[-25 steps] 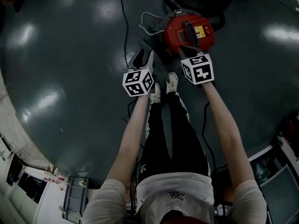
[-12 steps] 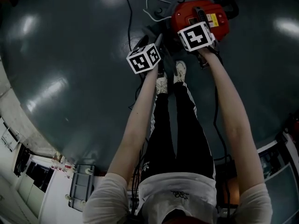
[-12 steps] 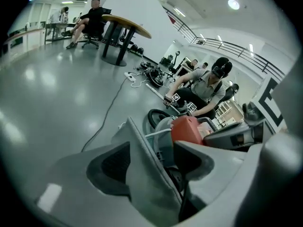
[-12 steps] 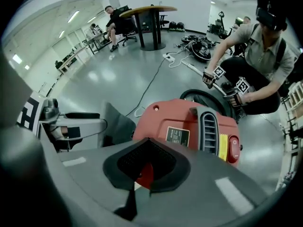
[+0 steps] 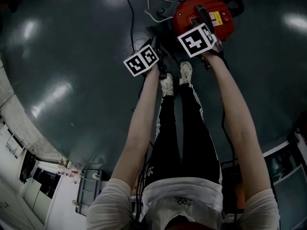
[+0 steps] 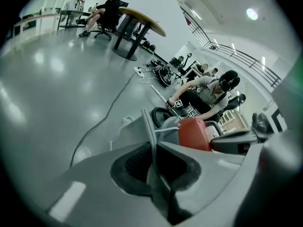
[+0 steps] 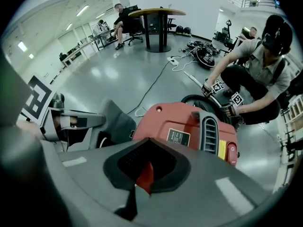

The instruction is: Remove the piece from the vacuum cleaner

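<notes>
The red vacuum cleaner [image 5: 204, 14] stands on the dark floor ahead of my feet, with a black handle, a vent and a yellow label on top [image 7: 189, 126]. Its black hose coils behind it [image 7: 203, 102]. My right gripper [image 5: 204, 32] hangs over the vacuum's near edge. Its jaws look shut [image 7: 144, 174], with only a sliver of red showing in the slit. My left gripper [image 5: 154, 49] is just left of the vacuum, its fingers pressed together and holding nothing [image 6: 147, 122]. From there the red body [image 6: 194, 132] shows to the right. I cannot pick out the piece to remove.
A thin black cable [image 5: 129, 18] runs across the floor left of the vacuum, and a white cord [image 5: 156, 6] loops beside it. My shoes [image 5: 167, 84] are just behind the grippers. Another person crouches with grippers beyond the vacuum [image 7: 255, 74]. A round table [image 7: 156, 13] stands far off.
Both grippers have moved forward toward the vacuum. The right one went from in front of it to over its near edge. The left one closed in beside it.
</notes>
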Demonstrator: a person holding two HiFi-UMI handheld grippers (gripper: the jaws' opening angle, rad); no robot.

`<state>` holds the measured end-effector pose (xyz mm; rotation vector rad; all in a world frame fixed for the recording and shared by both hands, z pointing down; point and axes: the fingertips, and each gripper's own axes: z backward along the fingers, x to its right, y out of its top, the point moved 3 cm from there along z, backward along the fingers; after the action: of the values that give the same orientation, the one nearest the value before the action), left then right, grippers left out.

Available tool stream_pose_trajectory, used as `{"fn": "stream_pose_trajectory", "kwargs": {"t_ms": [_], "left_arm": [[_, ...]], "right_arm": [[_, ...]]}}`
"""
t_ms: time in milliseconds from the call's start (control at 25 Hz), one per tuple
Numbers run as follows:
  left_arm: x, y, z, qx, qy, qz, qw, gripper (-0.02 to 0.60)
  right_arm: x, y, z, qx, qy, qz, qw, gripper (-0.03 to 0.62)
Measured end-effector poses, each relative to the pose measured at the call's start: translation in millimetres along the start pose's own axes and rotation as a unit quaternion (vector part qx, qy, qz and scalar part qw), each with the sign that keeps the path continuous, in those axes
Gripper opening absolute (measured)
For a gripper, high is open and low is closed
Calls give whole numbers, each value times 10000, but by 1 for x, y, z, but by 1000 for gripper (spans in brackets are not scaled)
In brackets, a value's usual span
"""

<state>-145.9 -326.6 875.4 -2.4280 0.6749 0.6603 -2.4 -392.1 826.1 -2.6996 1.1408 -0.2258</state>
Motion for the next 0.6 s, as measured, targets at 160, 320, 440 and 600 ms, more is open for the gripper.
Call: {"fn": "stream_pose_trajectory", "kwargs": {"t_ms": [160, 320, 440, 600], "left_arm": [[-5, -2, 10, 22, 157, -534, 9985, 27], [-11, -4, 20, -68, 277, -871, 9958, 26], [-22, -6, 30, -80, 385, -961, 9946, 25], [-36, -5, 43, 59, 399, -979, 9944, 25]], "right_arm": [[8, 5, 2, 154, -45, -12, 9999, 21], [7, 4, 3, 178, -107, -22, 9998, 20], [5, 5, 4, 196, -118, -20, 9997, 20], [7, 5, 1, 164, -169, 27, 9997, 20]]}}
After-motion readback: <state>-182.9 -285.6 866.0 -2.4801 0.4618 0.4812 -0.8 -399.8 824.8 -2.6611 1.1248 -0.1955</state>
